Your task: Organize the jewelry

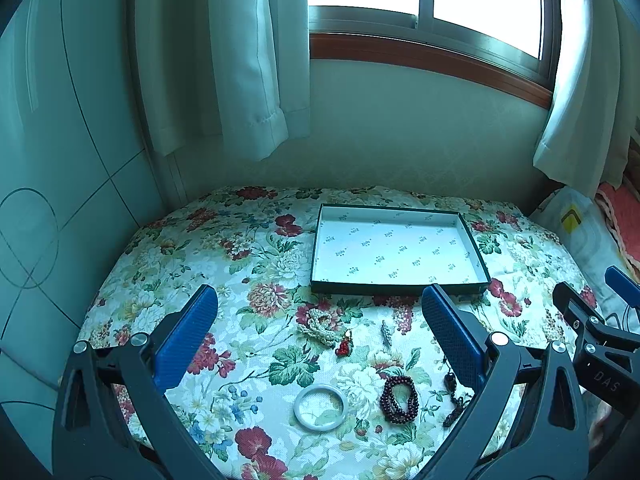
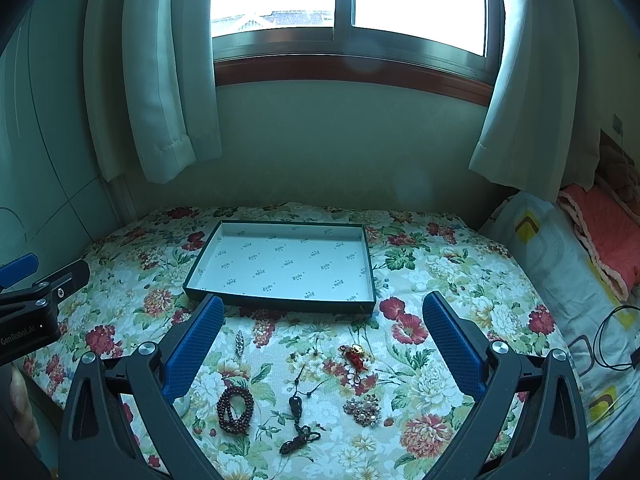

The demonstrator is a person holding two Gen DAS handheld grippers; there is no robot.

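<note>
An empty white-lined tray with a dark rim (image 1: 400, 289) (image 2: 280, 301) lies on the floral cloth. In front of it lie a pearl strand (image 1: 318, 325), a red-and-gold charm (image 1: 344, 346) (image 2: 354, 356), a silver clip (image 1: 386, 333) (image 2: 239, 342), a white bangle (image 1: 320, 405), a dark red bead bracelet (image 1: 399, 398) (image 2: 235, 408), a dark cord pendant (image 1: 452, 396) (image 2: 298, 420) and a pearl brooch (image 2: 364, 410). My left gripper (image 1: 320, 300) is open above them, empty. My right gripper (image 2: 320, 308) is open and empty too.
The floral cloth (image 1: 200, 248) covers a table against the wall under a window with curtains. A pillow (image 2: 560, 280), a pink blanket (image 2: 600, 224) and a black cable (image 2: 616, 340) lie to the right. A wardrobe panel (image 1: 60, 160) stands at the left.
</note>
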